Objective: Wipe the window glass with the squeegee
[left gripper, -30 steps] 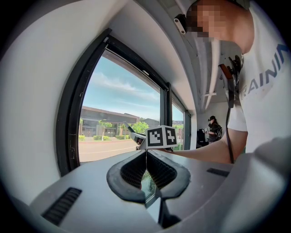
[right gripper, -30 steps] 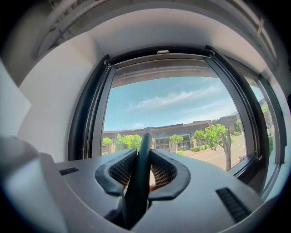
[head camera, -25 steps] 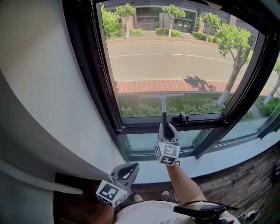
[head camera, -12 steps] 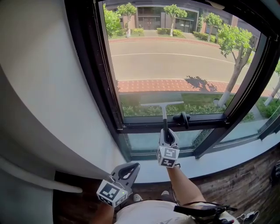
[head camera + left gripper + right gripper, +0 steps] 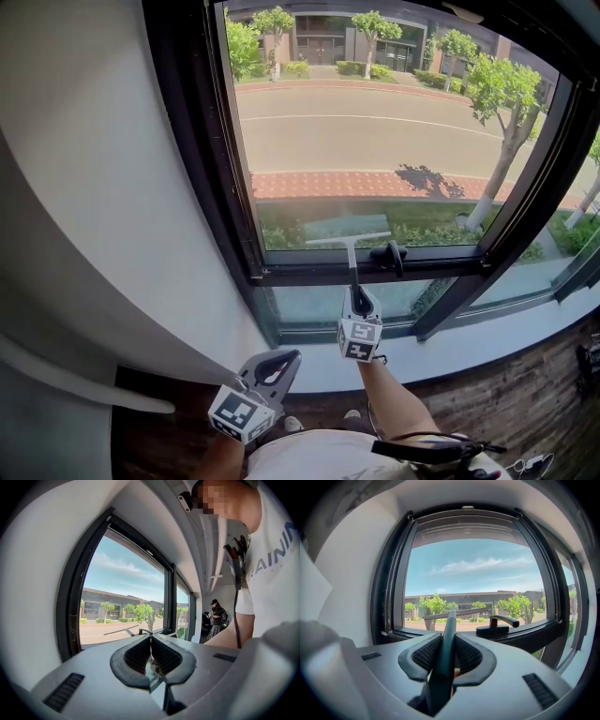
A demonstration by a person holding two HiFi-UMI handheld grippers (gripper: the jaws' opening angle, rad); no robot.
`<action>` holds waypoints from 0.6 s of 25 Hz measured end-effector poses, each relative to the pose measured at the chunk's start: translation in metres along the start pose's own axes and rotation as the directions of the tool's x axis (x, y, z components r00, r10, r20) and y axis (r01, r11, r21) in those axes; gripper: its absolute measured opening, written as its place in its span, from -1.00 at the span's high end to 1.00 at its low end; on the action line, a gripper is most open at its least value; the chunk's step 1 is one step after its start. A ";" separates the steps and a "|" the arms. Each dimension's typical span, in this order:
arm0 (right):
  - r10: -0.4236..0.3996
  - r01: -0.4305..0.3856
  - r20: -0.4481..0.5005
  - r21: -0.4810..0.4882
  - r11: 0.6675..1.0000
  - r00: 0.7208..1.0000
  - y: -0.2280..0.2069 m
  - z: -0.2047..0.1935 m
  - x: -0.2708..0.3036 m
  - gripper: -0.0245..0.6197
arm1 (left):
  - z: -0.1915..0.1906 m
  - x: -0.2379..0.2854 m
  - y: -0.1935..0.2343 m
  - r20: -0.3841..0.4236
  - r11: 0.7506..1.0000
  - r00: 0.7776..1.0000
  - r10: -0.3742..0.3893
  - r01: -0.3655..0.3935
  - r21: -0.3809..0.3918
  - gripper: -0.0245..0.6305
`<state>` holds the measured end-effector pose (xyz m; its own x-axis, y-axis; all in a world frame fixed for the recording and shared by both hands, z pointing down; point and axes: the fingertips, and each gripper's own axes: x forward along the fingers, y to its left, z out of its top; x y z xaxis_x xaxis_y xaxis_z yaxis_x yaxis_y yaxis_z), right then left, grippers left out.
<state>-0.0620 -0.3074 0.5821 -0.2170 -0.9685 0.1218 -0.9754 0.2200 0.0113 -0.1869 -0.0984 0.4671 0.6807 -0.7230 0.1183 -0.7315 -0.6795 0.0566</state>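
The window glass [image 5: 375, 141] is filling most of the head view, sitting in a dark window frame [image 5: 234, 253] with a street and trees showing beyond it. The squeegee [image 5: 349, 240] is lying with its blade across the lowest part of that pane, just above the bottom rail and slightly tilted. That placement suggests a downward wipe is nearing the end of its run. Its right end is sitting just beside the black latch handle [image 5: 389, 253], which could get in the way of a sideways move. The right gripper [image 5: 357, 298] is pointing up at the glass on an outstretched forearm [image 5: 394, 398]. Its jaws are clamping the squeegee's dark stem so the blade is reaching the pane. The left gripper [image 5: 274, 364] is hanging low beside the body, well apart from the window, jaws pressed together on nothing, apparently idling.
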 end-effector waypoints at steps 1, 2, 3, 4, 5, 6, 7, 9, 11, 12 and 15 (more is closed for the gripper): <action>-0.002 0.003 -0.017 0.012 1.000 1.000 -0.001 -0.006 0.000 0.61 | 0.000 0.000 0.000 0.001 1.000 1.000 0.000 0.000 0.001 0.86; -0.003 0.004 -0.034 0.023 1.000 0.999 -0.003 -0.012 0.001 0.61 | 0.000 -0.001 0.001 0.000 1.000 1.000 0.000 0.000 0.002 0.86; -0.002 0.004 -0.048 0.027 1.000 0.999 -0.004 -0.018 0.001 0.61 | 0.000 -0.001 0.001 0.000 1.000 1.000 0.002 -0.002 0.002 0.86; 0.000 0.002 -0.060 0.024 1.000 0.998 -0.004 -0.022 0.001 0.61 | 0.000 -0.002 0.002 -0.001 1.000 1.000 0.004 -0.004 0.002 0.86; 0.002 -0.001 -0.067 0.018 1.000 0.998 -0.004 -0.024 0.002 0.61 | -0.001 -0.002 0.003 -0.001 1.000 1.000 0.007 -0.007 0.001 0.85; 0.005 -0.004 -0.070 0.014 1.000 0.998 -0.003 -0.026 0.002 0.61 | -0.001 -0.003 0.004 -0.002 1.000 1.000 0.009 -0.009 0.001 0.85; 0.007 -0.006 -0.070 0.013 1.000 0.998 -0.003 -0.026 0.002 0.61 | -0.002 -0.004 0.005 -0.002 1.000 1.000 0.012 -0.012 0.000 0.86; 0.008 -0.007 -0.067 0.017 1.000 0.998 -0.003 -0.025 0.003 0.61 | -0.001 -0.004 0.006 -0.003 1.000 1.000 0.015 -0.015 -0.002 0.86; 0.008 -0.007 -0.065 0.020 1.000 0.998 -0.003 -0.024 0.003 0.61 | -0.001 -0.003 0.007 -0.001 1.000 1.000 0.016 -0.016 -0.002 0.86; 0.009 -0.008 -0.063 0.022 1.000 0.998 -0.003 -0.022 0.003 0.61 | 0.000 -0.003 0.008 0.000 1.000 1.000 0.018 -0.018 -0.002 0.85; 0.023 -0.022 -0.039 0.030 0.999 0.999 -0.001 -0.011 -0.001 0.61 | 0.000 -0.001 0.010 0.006 1.000 1.000 0.022 -0.022 -0.002 0.86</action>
<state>-0.0600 -0.3055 0.5929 -0.2379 -0.9580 0.1603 -0.9711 0.2376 -0.0213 -0.1951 -0.1047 0.4671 0.6646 -0.7385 0.1135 -0.7464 -0.6631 0.0555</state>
